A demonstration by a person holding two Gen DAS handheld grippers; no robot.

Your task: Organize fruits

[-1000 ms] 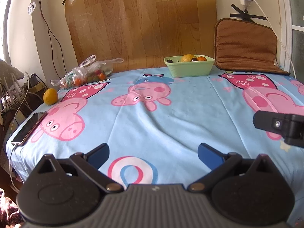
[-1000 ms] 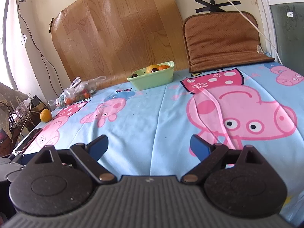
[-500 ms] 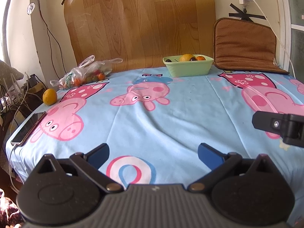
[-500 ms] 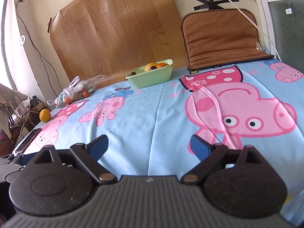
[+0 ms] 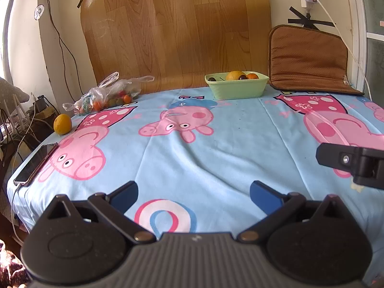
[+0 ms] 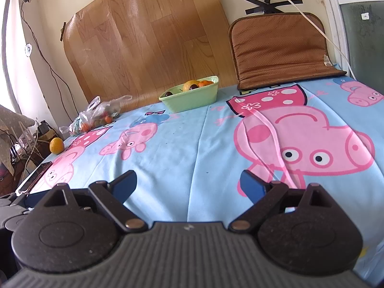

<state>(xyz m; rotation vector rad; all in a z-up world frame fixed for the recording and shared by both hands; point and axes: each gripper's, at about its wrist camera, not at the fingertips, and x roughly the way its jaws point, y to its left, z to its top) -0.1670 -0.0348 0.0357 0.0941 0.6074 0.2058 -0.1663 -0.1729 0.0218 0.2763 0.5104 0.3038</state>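
Left wrist view: loose orange (image 5: 62, 124) far ahead-left of the left tool (image 5: 193, 192), fingers apart, empty.
Green basket (image 5: 236, 88) sits far ahead; right tool (image 6: 188, 184) also spread, empty. Round fruit near the table edge could roll off if nudged.

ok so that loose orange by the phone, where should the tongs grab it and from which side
Take the loose orange across its widest middle, coming from the table's open centre with the left tongs, which are open and empty. It is round, so any pair of opposite sides would probably hold. It sits alone near the table edge, with the phone and the plastic bag of fruit apart from it.
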